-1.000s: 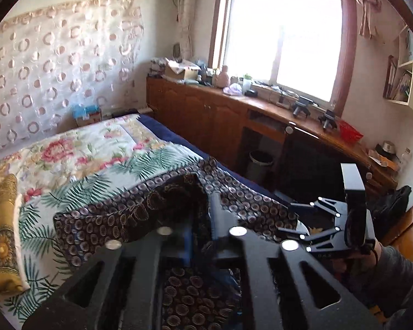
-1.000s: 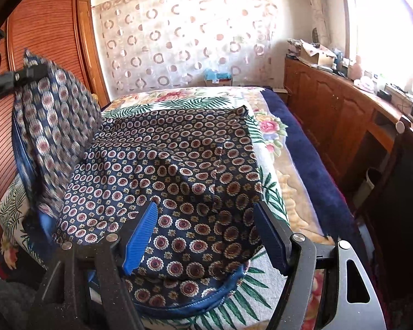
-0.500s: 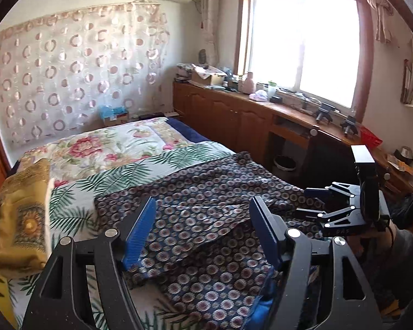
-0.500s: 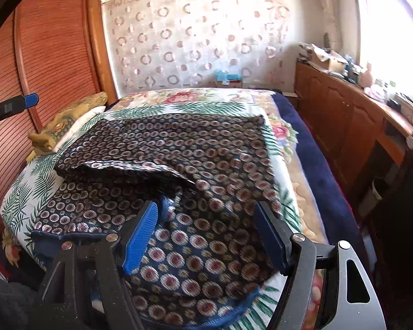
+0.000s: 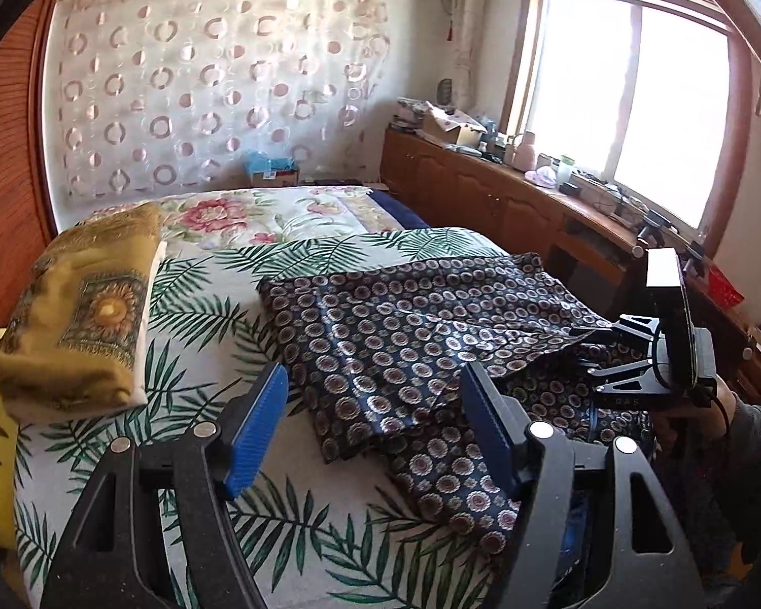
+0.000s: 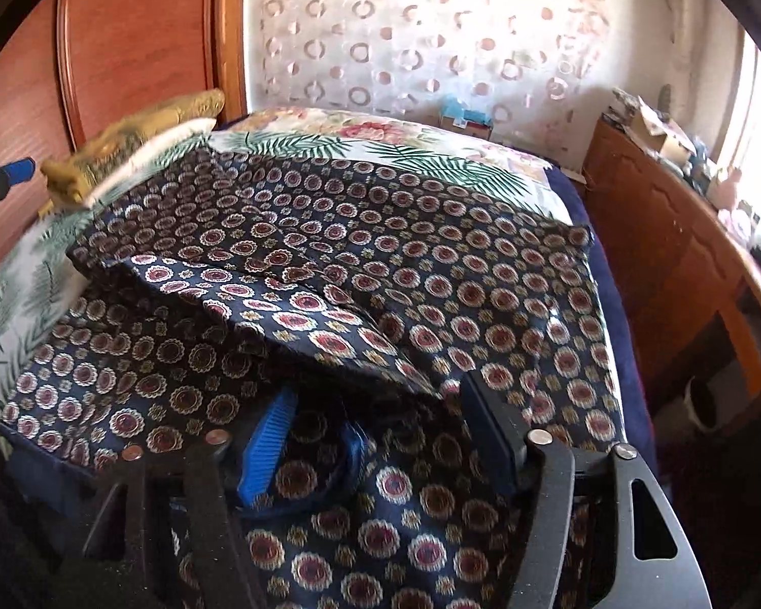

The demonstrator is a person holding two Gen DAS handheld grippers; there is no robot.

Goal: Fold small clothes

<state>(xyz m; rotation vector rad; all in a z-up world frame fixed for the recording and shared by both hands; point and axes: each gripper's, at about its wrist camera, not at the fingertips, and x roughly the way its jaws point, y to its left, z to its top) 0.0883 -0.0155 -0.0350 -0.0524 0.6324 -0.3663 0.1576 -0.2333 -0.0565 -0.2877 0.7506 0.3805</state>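
A dark blue garment [image 5: 421, 335] with a red and cream medallion print lies on the bed, one half folded over the other; it fills the right wrist view [image 6: 380, 274]. My left gripper [image 5: 375, 421] is open and empty, just above the garment's near left edge. My right gripper [image 6: 380, 426] is open, low over the garment's near edge, with a blue-trimmed fold of cloth lying between its fingers. The right gripper also shows in the left wrist view [image 5: 591, 350], at the garment's right side.
The bed [image 5: 203, 294] has a palm-leaf and floral cover. A folded gold-patterned cloth on a pillow [image 5: 81, 314] lies at the left. Wooden cabinets [image 5: 487, 203] with clutter run under the window on the right. A wooden headboard [image 6: 127, 45] stands behind.
My left gripper opened and let go of the lifted half of the garment, which dropped folded onto the bed. It then drew back to the left. My right gripper lowered onto the near edge.
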